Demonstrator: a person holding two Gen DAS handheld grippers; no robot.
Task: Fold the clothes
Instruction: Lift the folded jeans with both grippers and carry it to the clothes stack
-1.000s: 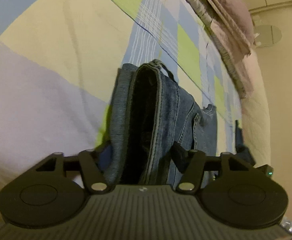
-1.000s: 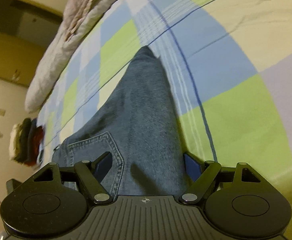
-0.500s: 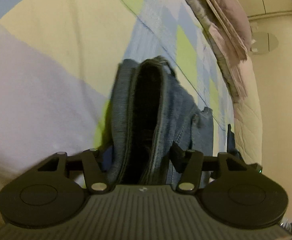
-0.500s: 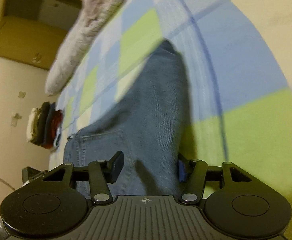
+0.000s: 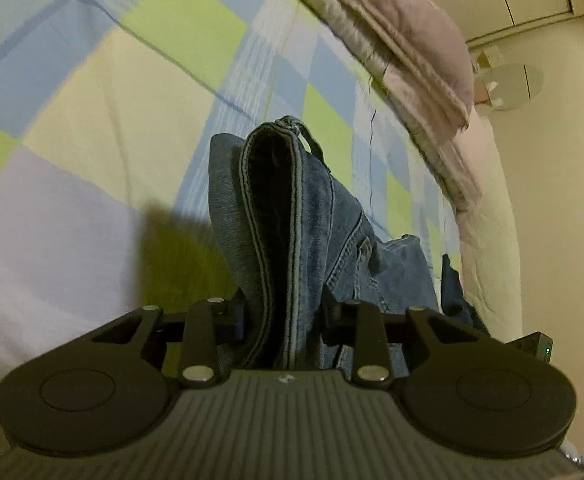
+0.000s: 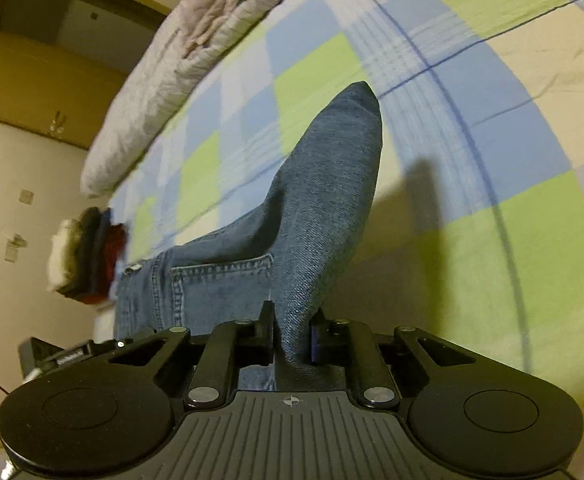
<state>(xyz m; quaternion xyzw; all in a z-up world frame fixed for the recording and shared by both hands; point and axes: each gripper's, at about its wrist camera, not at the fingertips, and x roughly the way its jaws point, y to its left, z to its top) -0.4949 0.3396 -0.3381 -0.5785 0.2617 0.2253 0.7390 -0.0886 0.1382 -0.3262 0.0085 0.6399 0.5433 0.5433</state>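
Two grippers hold one pair of faded blue denim jeans (image 5: 315, 216) above a bed sheet checked in lime green, pale blue and cream (image 5: 92, 80).

On the left, the left gripper (image 5: 286, 314) is closing on the thick stitched waistband, which stands on edge between its jaws with its dark inside showing; the black fingers (image 5: 234, 316) press the denim from both sides. The bunch is bulky, so my worry is that only the outer layer is caught: if the inner fold slides free, the waist would sag and the fold would come out crooked. The rest of the jeans trails away ahead of this gripper toward a folded mauve quilt (image 5: 391, 28) at the bed's far edge.

On the right, the right gripper (image 6: 291, 338) is closing on a narrow ridge of denim, pinched tight between its pads (image 6: 267, 336). The leg rises ahead of it to a pointed peak, while the pocket (image 6: 220, 292) side drapes down to the left. So little cloth is held there that a sharp tug could pull it out, dropping the leg onto the sheet.
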